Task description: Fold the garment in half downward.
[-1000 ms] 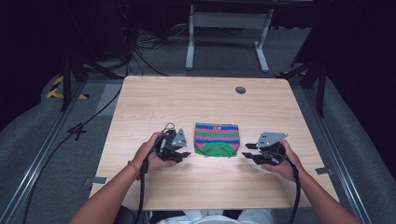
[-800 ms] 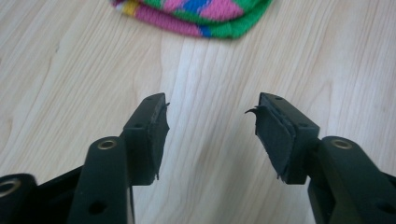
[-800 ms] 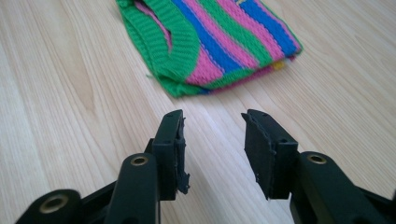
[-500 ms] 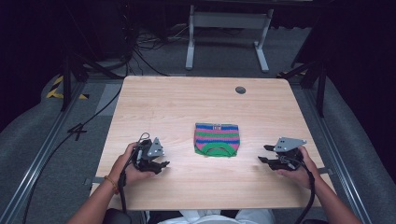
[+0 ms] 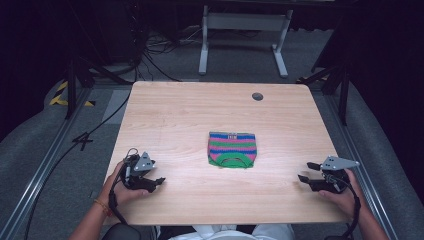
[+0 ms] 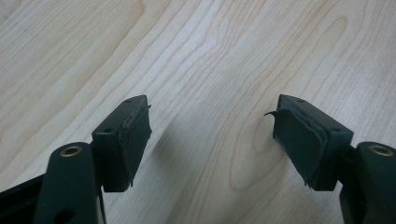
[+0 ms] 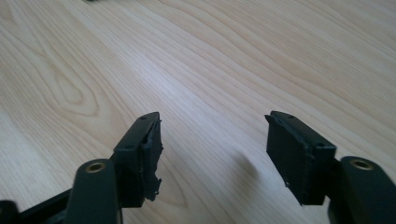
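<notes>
Lower left of the high view: left gripper (image 5: 159,181), held in a hand on the wooden table (image 5: 175,115), jaws spread apart over bare wood, nothing between them. Centre of the frame: folded striped knit cloth (image 5: 232,149), pink, green and blue, lying flat, well apart from both grippers. Lower right: right gripper (image 5: 306,171), likewise hand-held, jaws parted and empty.

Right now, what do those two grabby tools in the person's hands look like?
Each tool is black with two flat, blocky jaws and a brass-coloured rivet on each jaw arm. The left gripper and the right gripper both carry a grey three-cornered plate on top and trail a black cable. A thin orange band circles the left wrist.
</notes>
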Demonstrator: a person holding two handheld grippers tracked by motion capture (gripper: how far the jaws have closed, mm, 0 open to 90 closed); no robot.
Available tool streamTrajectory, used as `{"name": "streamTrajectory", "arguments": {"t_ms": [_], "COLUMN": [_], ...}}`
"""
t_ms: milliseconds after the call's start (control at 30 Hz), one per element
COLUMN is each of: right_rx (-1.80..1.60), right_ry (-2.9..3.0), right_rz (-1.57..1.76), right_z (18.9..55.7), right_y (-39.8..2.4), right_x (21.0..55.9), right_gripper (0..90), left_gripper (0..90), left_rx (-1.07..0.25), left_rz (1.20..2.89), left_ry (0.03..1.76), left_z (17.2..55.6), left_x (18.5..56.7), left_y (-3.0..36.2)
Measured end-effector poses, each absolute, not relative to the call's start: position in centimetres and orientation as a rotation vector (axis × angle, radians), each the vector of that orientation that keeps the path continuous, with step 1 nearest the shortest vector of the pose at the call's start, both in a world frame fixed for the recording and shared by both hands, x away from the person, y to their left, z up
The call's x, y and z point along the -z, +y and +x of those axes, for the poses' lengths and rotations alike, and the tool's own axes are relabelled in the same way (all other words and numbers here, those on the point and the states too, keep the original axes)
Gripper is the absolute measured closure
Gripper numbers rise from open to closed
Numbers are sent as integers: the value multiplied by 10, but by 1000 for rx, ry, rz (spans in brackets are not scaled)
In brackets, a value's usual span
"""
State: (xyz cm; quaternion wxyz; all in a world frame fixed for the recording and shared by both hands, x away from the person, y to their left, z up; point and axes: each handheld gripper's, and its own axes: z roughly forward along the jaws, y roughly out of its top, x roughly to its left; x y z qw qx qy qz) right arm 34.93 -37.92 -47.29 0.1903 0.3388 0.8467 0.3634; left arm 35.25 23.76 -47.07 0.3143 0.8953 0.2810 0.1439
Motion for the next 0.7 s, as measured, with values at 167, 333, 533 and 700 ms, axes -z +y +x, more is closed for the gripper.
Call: {"name": "streamTrajectory", "arguments": {"t_ms": [167, 333, 533, 700], "right_rx": [-1027, -1015, -1038, -1028], "right_ry": [2335, 2307, 2297, 2302], "right_rz": [1043, 1129, 1177, 1168], "right_z": [345, 341, 340, 340], "right_y": [-393, -402, -406, -404], "right_x": [478, 485, 487, 487], "right_gripper": [303, 231, 208, 202], "left_gripper": [228, 179, 154, 154], "left_rx": [-318, -294, -324, -337], "left_rz": [2307, 2266, 2241, 2239], "left_ry": [792, 848, 867, 885], "left_z": [350, 349, 348, 347], "left_x": [475, 480, 483, 483], "left_y": [250, 259, 261, 260]}}
